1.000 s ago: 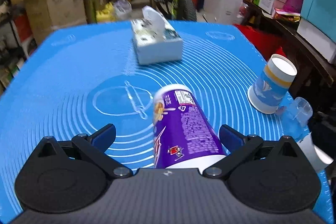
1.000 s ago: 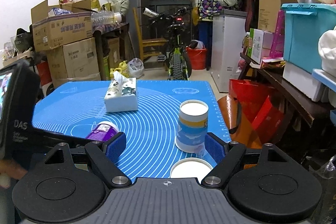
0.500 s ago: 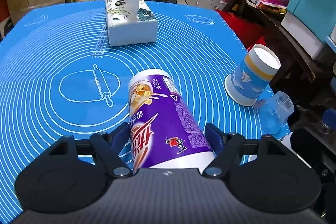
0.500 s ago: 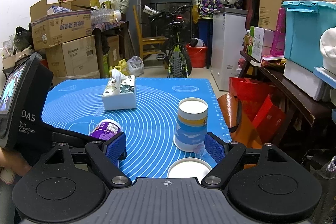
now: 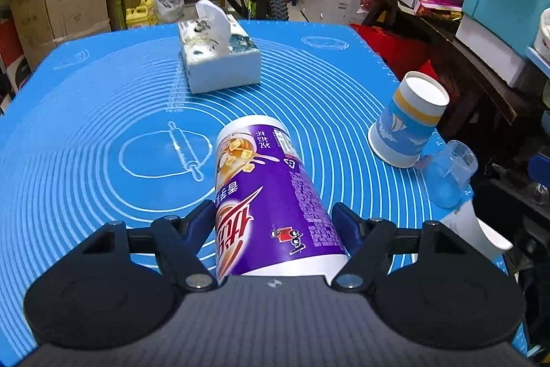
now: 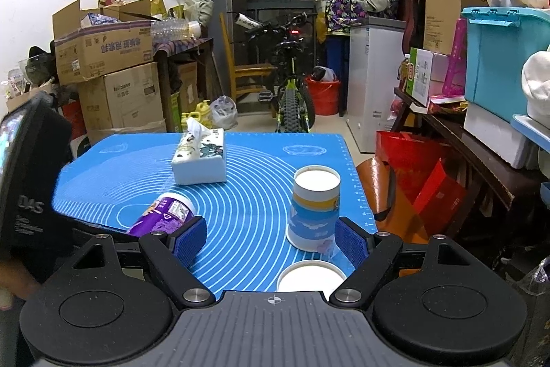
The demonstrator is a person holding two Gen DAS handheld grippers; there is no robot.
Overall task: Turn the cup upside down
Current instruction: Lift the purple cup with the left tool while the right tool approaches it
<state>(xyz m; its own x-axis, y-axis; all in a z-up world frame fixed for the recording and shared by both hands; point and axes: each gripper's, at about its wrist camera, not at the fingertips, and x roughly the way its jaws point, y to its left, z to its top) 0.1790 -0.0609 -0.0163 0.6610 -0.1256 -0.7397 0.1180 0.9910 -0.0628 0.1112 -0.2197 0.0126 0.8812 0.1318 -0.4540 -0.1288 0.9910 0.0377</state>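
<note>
We see the left gripper [image 5: 275,222] pinching the purple cup [image 5: 264,195] near its wide end, the cup tipped forward above the blue mat [image 5: 86,126], narrow end away from us. The right gripper [image 6: 271,239] hangs spread wide, gripping nothing. Between its fingers stands an upside-down blue and white paper cup [image 6: 314,208], a white-rimmed cup [image 6: 311,276] just below. A tissue box [image 5: 218,55] sits farther back.

"DAS", prob., on black device [image 6: 29,205]
</note>
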